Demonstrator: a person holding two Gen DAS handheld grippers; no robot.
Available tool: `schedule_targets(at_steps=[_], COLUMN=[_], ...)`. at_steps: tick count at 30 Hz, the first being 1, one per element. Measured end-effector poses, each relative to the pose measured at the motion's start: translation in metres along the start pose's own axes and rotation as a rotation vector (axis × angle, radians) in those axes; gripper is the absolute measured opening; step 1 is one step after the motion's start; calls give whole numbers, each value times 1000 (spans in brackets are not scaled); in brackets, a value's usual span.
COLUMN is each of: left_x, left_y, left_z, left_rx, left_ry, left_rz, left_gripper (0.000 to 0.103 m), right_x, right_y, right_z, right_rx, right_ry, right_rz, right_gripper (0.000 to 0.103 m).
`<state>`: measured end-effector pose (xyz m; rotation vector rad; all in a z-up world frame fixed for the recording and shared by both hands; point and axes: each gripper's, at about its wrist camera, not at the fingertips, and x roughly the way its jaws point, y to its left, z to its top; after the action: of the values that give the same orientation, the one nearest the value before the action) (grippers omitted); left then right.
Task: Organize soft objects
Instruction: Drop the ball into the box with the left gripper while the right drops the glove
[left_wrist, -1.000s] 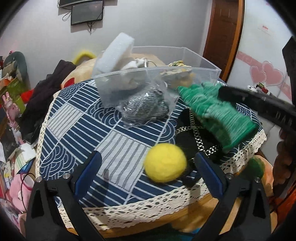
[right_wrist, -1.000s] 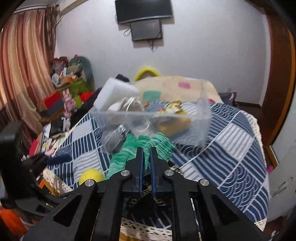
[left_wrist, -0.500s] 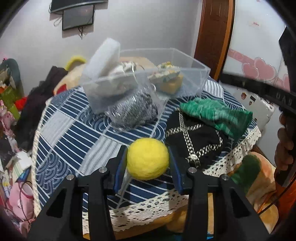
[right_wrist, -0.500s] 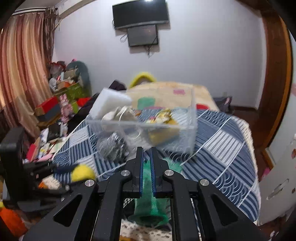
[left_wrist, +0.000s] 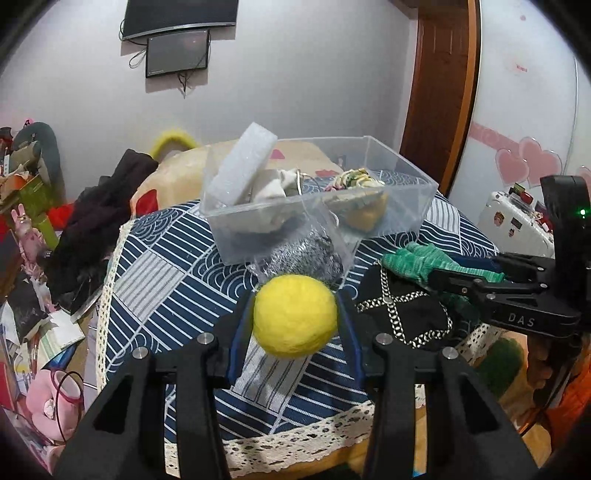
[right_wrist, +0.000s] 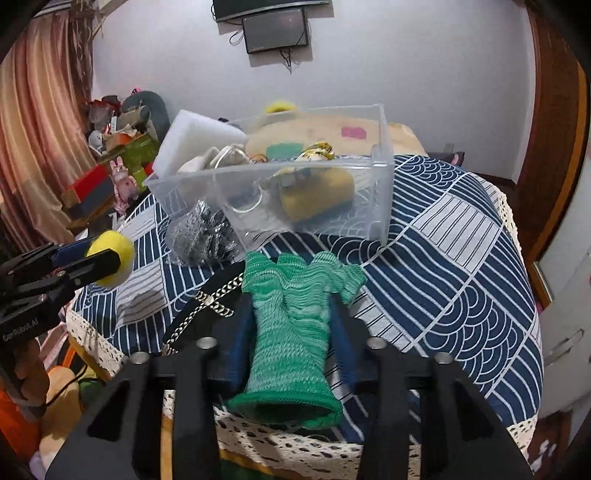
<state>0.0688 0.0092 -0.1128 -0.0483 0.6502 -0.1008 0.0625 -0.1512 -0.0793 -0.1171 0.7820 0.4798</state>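
Left tongs tight on one yellow ball; right tongs parted around one green glove.

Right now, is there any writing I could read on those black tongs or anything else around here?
"DAS": white letters on the black body of the right tongs, seen from the left camera.
"GenRobot.AI": white letters on the body of the left tongs, seen from the right camera.
Stickers on the white suitcase: too small to read.
Wall screen: dark, no text.
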Motion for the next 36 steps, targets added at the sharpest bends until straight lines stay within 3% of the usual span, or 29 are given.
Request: schedule_targets(at_steps=[1, 4, 9, 16, 22, 29, 36], left_x=[0, -2, -6, -5, 3, 46, 94], left_y=[0, 1, 6, 8, 1, -7, -10], left_z=[1, 7, 26, 60, 87, 102, 108], left_rx=[0, -6, -12, -27, -9, 16, 21], left_ry=[-3, -21, -71, -141, -182, -124, -43], left_rz=[1, 1, 6, 3, 1, -10, 5], left_gripper=[43, 44, 43, 44, 44, 44, 44], right_x=[-1, -7, -26, -57, -55, -25, 22], right_y=[-1, -3, -3, -9, -8, 0, 0], right_z=[0, 1, 13, 52, 79, 97, 95], right_rx=[1, 8, -2, 2, -15, -26, -32], right_ry=[-4, -24, -84, -243, -328, -327, -215], right_rz=[1, -3, -16, -42, -77, -83, -80], right_gripper=[16, 11, 11, 11, 11, 11, 11])
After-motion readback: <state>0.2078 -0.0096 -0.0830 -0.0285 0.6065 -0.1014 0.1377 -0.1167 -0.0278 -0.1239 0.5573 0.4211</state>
